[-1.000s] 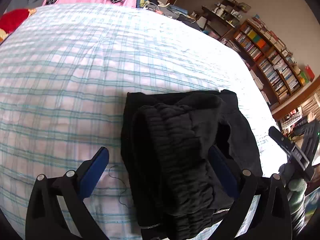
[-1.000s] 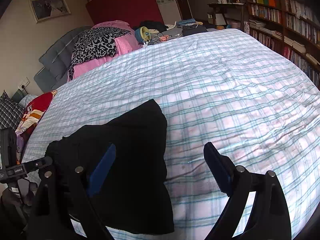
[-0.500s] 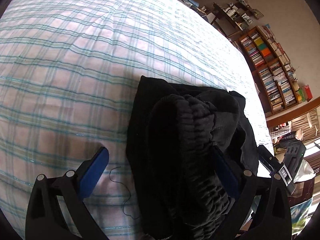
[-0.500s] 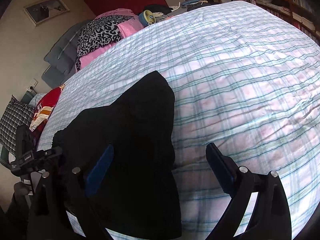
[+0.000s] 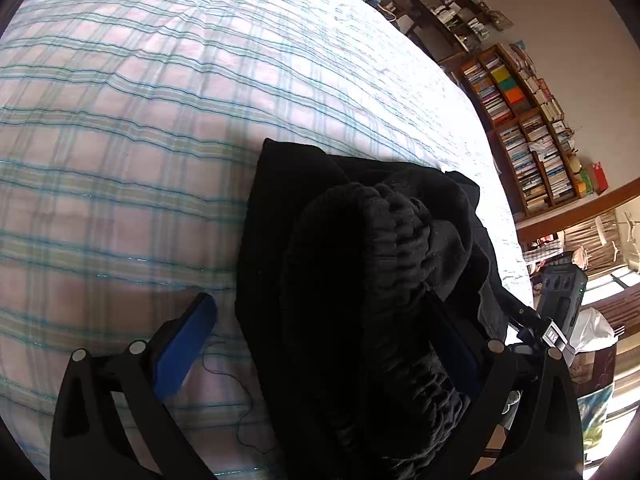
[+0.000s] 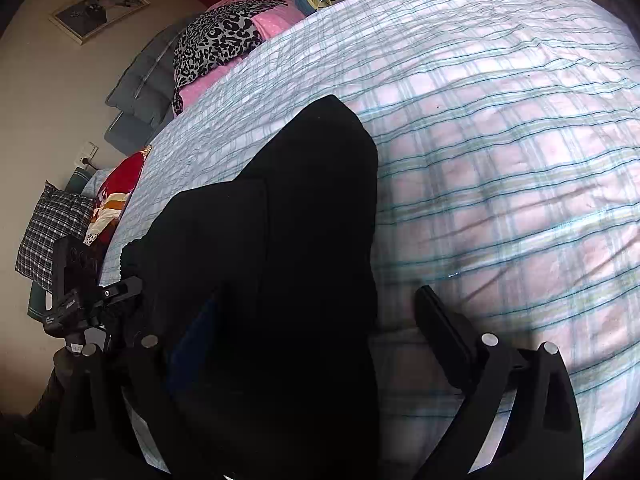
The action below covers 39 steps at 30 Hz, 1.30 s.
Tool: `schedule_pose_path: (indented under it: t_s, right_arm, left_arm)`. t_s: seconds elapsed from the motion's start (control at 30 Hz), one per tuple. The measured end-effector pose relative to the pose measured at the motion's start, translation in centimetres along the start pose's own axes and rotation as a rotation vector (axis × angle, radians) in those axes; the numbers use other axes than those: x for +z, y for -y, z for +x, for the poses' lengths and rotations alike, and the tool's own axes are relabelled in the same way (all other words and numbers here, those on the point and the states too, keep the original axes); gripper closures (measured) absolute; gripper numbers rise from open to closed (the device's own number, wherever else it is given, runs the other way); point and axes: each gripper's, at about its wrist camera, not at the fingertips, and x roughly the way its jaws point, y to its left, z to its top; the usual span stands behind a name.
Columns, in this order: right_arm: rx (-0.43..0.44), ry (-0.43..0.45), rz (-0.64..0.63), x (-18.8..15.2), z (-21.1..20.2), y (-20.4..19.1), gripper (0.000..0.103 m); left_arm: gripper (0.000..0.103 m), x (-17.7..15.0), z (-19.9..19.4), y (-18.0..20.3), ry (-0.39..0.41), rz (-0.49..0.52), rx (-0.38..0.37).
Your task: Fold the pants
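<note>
Black pants [image 5: 360,280] lie folded into a thick bundle on the plaid bedsheet [image 5: 120,120], ribbed waistband on top. My left gripper [image 5: 320,340] is open and straddles the near end of the bundle. Its left blue pad [image 5: 184,348] rests on the sheet beside the fabric, and its right finger is half buried in the cloth. In the right wrist view the smooth folded side of the pants [image 6: 304,240] fills the centre. My right gripper [image 6: 316,340] is open around it, its left pad shadowed against the fabric, its right finger on bare sheet [image 6: 520,160].
A loose black thread [image 5: 240,400] lies on the sheet by the left pad. Bookshelves [image 5: 532,140] stand past the bed's right edge. A leopard-print cloth [image 6: 216,44], grey cushions [image 6: 140,92], a red pillow [image 6: 120,184] and a small fan [image 6: 316,0] sit along the bed's far side.
Both grippers have come down and closer to the pants, which now loom larger between their fingers. Jaw widths look unchanged. The bundle itself has not shifted on the sheet.
</note>
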Motion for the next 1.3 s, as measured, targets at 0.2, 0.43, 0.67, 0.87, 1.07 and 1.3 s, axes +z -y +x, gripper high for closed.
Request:
schedule_pose_path:
  t_s: [0.2, 0.43, 0.67, 0.87, 1.07, 1.3]
  right_arm:
    - [0.023, -0.027, -0.017, 0.3, 0.6, -0.4, 0.008]
    - [0.096, -0.057, 0.01, 0.2, 1.6, -1.0, 0.041]
    - [0.091, -0.003, -0.007, 0.2, 0.0, -2.3, 0.07]
    - [0.056, 0.063, -0.086, 0.6, -2.4, -5.6, 0.075]
    - [0.081, 0.103, -0.123, 1.4, -3.4, -9.0, 0.075]
    - [0.15, 0.095, -0.152, 3.4, -0.1, -14.2, 0.075]
  left_arm:
    - [0.006, -0.8, 0.9, 1.7, -0.05, 0.077, -0.016]
    - [0.04, -0.3, 0.3, 0.5, -0.059, 0.004, -0.106]
    - [0.054, -0.9, -0.9, 2.1, -0.012, 0.056, -0.085]
    - [0.059, -0.6, -2.6, 2.5, 0.019, 0.06, -0.092]
    - [0.059, 0.2, -5.5, 2.0, 0.081, 0.058, -0.1]
    - [0.059, 1.7, -10.7, -0.7, 0.179, 0.053, -0.05]
